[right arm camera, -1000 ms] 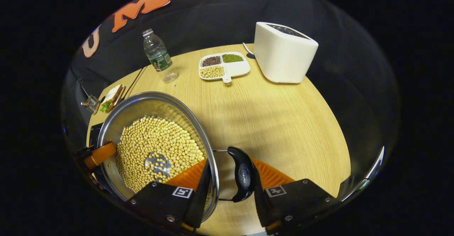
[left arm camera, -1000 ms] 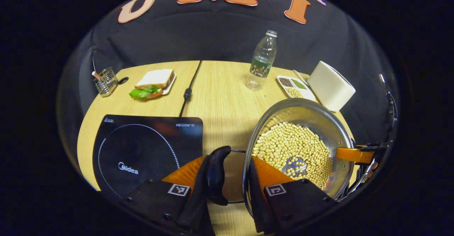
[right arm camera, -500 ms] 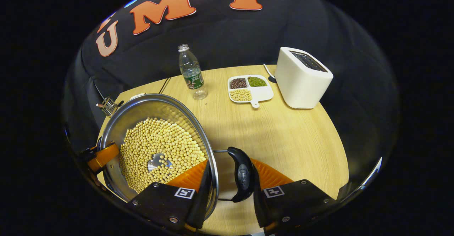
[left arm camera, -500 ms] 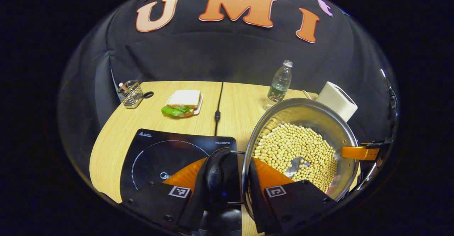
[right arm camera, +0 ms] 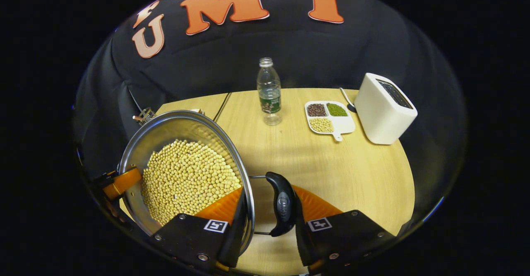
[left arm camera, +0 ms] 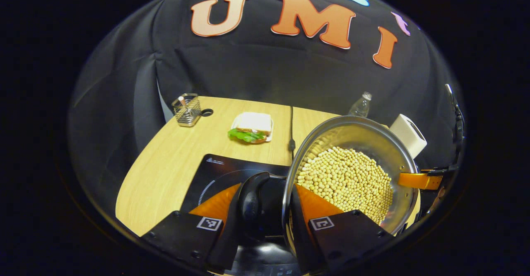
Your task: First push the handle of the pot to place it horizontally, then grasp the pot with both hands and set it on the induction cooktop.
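Both grippers clamp the bean-filled pot (left arm camera: 352, 160) by its side handles: left gripper (left arm camera: 265, 222), right gripper (right arm camera: 267, 218). It hangs, apparently airborne, over the induction cooktop (left arm camera: 223, 170).

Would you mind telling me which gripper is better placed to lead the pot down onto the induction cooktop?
Left. The left gripper grips the pot by its handle directly above the induction cooktop, while the right gripper holds the opposite handle over bare table.
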A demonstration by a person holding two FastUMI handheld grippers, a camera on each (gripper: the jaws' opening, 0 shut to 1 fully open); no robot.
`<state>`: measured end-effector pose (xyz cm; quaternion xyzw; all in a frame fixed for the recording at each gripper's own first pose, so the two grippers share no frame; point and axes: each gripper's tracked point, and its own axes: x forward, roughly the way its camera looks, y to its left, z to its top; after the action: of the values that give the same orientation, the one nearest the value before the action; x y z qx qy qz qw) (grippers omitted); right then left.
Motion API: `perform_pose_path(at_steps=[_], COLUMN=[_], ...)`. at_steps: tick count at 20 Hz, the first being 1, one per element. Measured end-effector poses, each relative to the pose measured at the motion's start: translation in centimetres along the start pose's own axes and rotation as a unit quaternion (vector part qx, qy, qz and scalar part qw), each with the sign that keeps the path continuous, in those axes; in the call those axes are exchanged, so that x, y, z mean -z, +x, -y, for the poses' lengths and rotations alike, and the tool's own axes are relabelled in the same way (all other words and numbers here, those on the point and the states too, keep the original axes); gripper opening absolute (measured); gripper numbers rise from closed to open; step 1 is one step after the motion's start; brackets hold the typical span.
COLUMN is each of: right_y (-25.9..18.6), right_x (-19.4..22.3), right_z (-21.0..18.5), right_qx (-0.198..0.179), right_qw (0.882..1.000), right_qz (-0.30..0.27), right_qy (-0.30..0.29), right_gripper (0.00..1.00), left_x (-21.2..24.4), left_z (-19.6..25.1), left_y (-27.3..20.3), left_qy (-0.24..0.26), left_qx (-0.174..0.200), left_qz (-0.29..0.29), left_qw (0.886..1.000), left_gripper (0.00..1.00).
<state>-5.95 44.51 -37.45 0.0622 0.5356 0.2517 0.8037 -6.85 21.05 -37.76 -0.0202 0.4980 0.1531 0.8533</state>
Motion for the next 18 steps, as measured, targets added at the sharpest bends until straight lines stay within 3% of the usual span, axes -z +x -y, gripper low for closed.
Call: perform_pose_path(at_steps=[9, 18], right_y=[0.5, 3.9], right_x=[-2.7, -2.4], right_z=[-8.9, -13.9], right_qx=[-0.031, -0.024], right_qw=[0.999, 0.999], right_qz=[0.015, 0.0], right_qy=[-0.027, -0.036], right_gripper=[0.55, 0.55], left_x=[-3.3, -3.1], left_z=[-8.5, -14.6], left_y=[-0.7, 2.5], left_qy=[-0.016, -0.02], left_qx=[-0.044, -0.052], left_qz=[0.031, 0.014], left_qw=[0.998, 0.998], left_gripper=[0.62, 0.62])
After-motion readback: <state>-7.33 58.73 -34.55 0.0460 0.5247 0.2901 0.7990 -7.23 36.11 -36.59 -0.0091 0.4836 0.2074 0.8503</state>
